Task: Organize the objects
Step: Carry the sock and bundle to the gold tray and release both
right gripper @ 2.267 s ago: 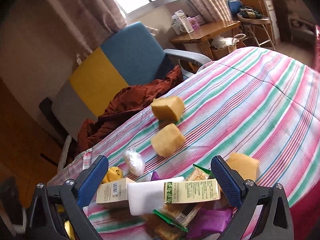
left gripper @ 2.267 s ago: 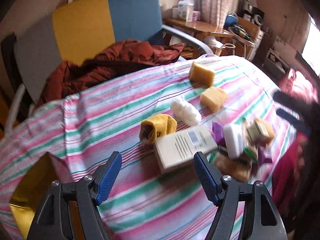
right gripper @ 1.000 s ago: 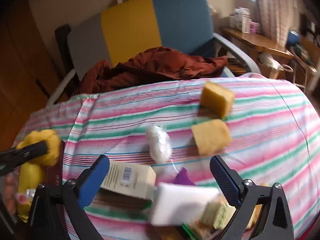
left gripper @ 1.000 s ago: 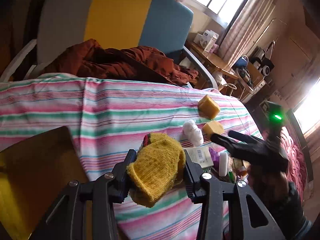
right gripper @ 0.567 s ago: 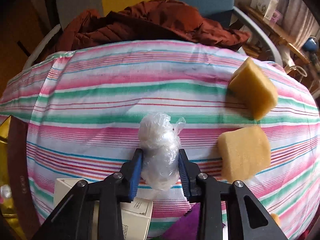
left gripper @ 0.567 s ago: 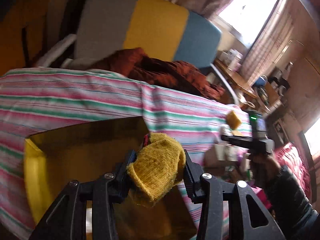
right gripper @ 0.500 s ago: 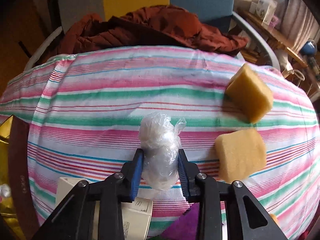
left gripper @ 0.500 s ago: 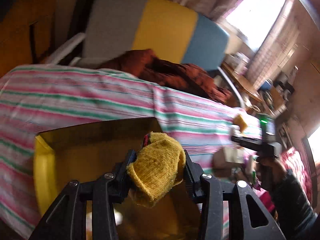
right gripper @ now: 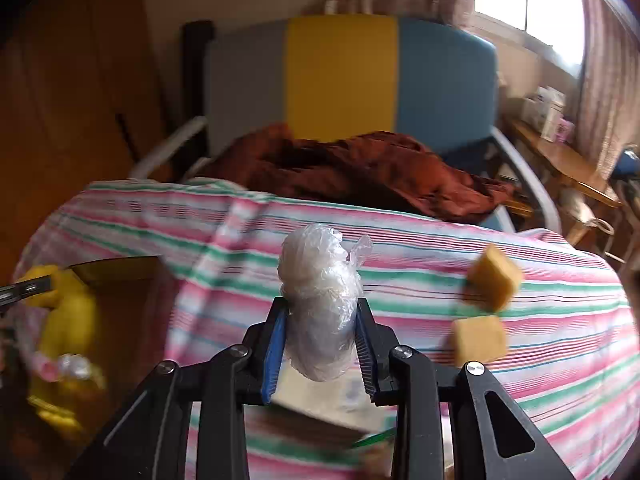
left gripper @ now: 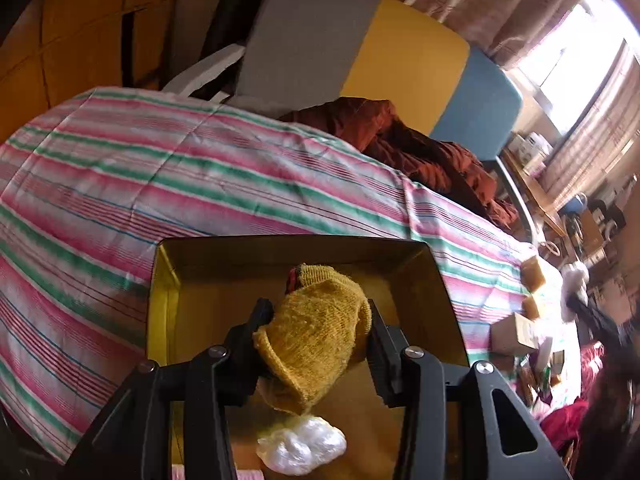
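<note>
- Since half a second ago, the left gripper [left gripper: 318, 322] has carried the yellow sock [left gripper: 316, 328] further over the box [left gripper: 428, 300], and more of the box floor shows beneath it.
- Meanwhile the right gripper [right gripper: 320, 338] has lifted the plastic wad [right gripper: 318, 300] clear of the striped cloth [right gripper: 460, 264]; before, it was pinched right at the cloth.
- Left fingers are closed tight on the sock, which bulges out above and hangs below them; a red patch shows at its far end.
- Right fingers, with blue pads [right gripper: 274, 354], are clamped on the wad, whose knotted top sticks up past the tips.
- Another white plastic bundle [left gripper: 302, 446] lies on the box floor, just under the sock.
- Two sponges [right gripper: 494, 276] sit close together on the cloth, over to the right.
- A pale carton [right gripper: 332, 396] lies below the right gripper; its print is too blurred to read, and I can make out no brand or writing anywhere.
- A rust-red jacket [right gripper: 360, 168] is heaped on the grey, yellow and blue chair [right gripper: 340, 76] behind the cloth.
</note>
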Available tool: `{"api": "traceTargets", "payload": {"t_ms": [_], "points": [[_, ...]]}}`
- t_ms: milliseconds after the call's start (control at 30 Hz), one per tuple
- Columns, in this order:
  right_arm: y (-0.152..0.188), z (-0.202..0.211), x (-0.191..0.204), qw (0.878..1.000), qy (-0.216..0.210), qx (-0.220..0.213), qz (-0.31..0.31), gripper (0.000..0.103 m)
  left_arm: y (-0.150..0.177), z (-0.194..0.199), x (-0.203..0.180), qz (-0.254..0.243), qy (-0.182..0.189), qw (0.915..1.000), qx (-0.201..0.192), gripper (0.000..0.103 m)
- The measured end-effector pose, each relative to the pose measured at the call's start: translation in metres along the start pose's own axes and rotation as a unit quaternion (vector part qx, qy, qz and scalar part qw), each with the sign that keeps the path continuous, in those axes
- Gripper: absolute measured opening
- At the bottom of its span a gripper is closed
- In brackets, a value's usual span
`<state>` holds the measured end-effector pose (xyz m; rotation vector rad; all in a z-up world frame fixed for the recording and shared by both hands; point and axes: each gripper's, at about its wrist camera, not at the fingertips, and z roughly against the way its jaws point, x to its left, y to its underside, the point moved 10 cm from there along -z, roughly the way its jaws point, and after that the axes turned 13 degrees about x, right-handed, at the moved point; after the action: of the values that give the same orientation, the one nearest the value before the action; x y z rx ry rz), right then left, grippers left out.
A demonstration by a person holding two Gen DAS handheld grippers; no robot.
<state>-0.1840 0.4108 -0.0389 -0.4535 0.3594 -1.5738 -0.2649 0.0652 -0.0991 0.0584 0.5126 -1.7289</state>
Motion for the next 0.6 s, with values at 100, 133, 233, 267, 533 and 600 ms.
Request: {"api": "traceTargets", "payload": {"t_ms": [100, 133, 233, 267, 533, 600], "points": [[0.013, -0.001, 0.047, 0.999, -0.036, 0.006, 0.028, 0.033, -0.01, -0.009, 0.005, 0.006, -0.004, 1.0, -0.001, 0.046], [0.018, -0.002, 0.061, 0.998, -0.046, 0.008, 0.037, 0.033, -0.012, -0.011, 0.005, 0.004, -0.003, 1.0, 0.0, 0.046], [0.033, -0.01, 0.104, 0.995, -0.078, 0.021, 0.062, 0.033, -0.02, -0.019, -0.004, 0.001, 0.012, 0.9999, 0.007, 0.047], [0.038, -0.013, 0.118, 0.994, -0.086, 0.026, 0.068, 0.033, -0.022, -0.022, -0.01, -0.004, 0.019, 0.9997, 0.012, 0.047], [0.081, -0.042, 0.202, 0.981, -0.151, 0.077, 0.093, 0.033, -0.028, -0.042, -0.068, -0.026, 0.091, 0.9947, 0.039, 0.063], [0.087, -0.048, 0.215, 0.978, -0.161, 0.086, 0.098, 0.033, -0.029, -0.045, -0.077, -0.022, 0.101, 0.9937, 0.044, 0.077]]}}
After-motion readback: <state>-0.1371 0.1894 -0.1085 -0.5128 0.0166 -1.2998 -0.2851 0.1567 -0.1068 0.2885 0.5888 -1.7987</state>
